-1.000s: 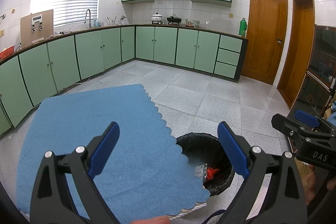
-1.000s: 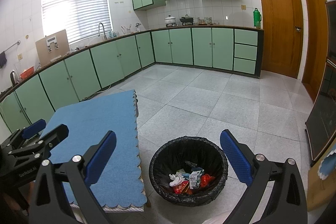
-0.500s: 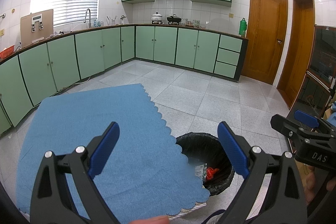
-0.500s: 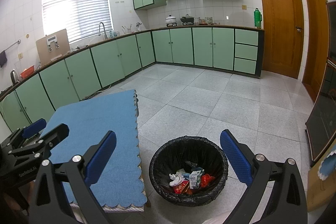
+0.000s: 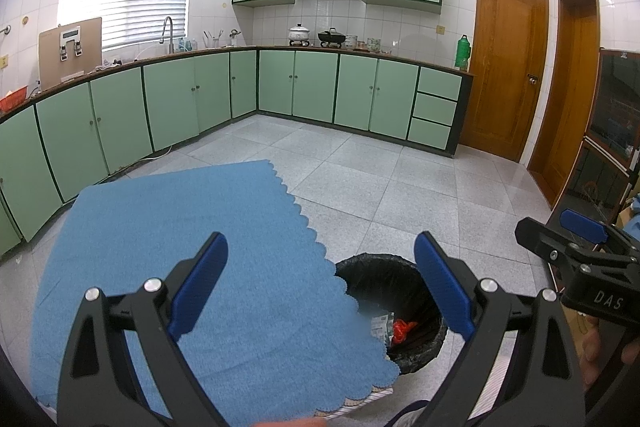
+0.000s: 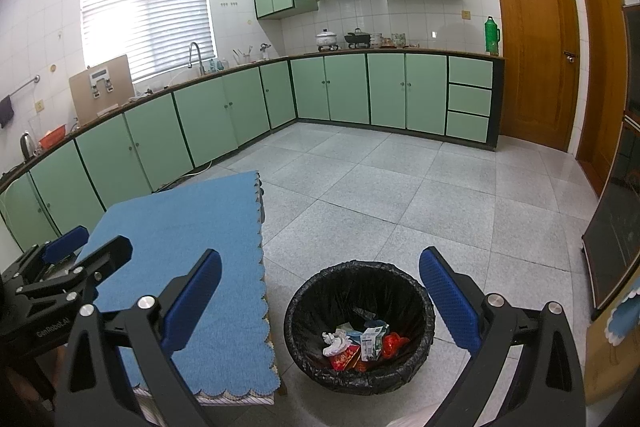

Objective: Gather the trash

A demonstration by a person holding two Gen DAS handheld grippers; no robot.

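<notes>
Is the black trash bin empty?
No, the right wrist view shows the trash bin holding crumpled white paper, a small carton and red wrappers.

bin [image 6: 362, 327] mouth open, reachable from above | table [image 6: 180, 247] edge just left | floor [image 6: 400, 195] beyond unobstructed

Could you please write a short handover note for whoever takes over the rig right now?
Left claw: open, empty, above the blue tablecloth.
Right claw: open, empty, held above the black-lined trash bin.
The bin stands on the floor beside the table's edge. It holds trash: crumpled white paper, a small carton, red wrappers.
Done: that trash is in the bin, and no trash shows on the visible part of the cloth.
Left: probably nothing. Check the near table edge, which both claws partly hide.
</notes>
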